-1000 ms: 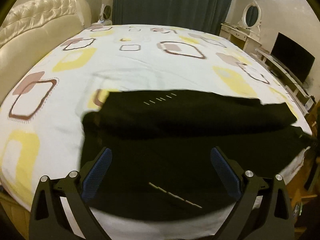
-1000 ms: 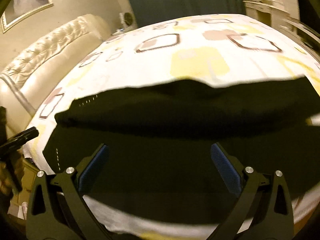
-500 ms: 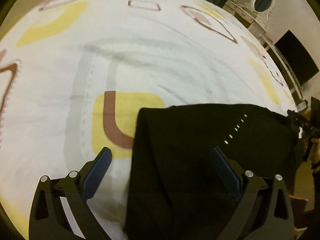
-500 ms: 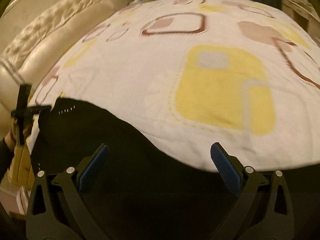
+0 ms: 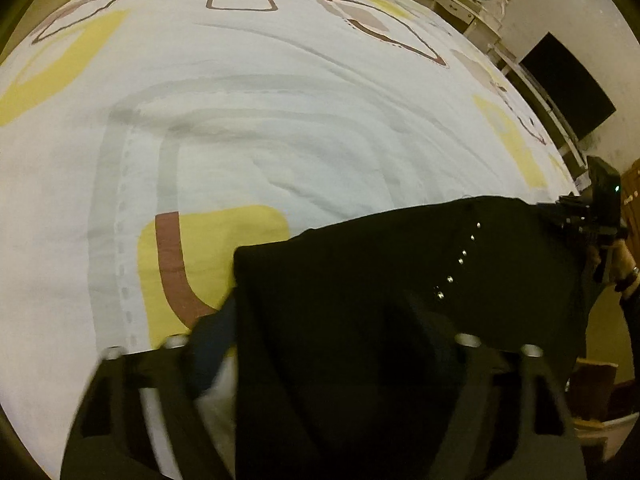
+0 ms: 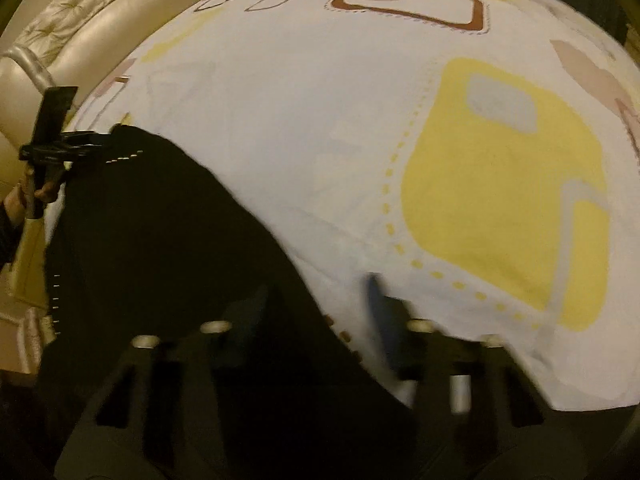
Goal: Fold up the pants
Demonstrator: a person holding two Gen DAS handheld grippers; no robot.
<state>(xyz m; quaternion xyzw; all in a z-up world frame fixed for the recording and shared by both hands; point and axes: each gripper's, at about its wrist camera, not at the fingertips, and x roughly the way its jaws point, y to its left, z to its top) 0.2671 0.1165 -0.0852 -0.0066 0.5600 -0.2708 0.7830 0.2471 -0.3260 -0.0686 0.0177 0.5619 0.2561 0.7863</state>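
Left wrist: left tool (image 5: 320, 344) closing, pants (image 5: 400, 300) between; right tool (image 6: 316, 320) closing, grip unclear.

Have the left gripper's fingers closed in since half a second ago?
Yes. The left gripper is closing: its fingers now sit nearer together over the black pants, whose edge on the bedsheet lies between them.

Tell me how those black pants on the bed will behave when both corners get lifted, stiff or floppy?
Probably floppy: the black pants lie in soft folds on the bedsheet, so the middle should sag. Likely light, being thin, flat cloth. The left gripper and right gripper are closing at opposite edges, so cloth may slip if pinched shallowly.
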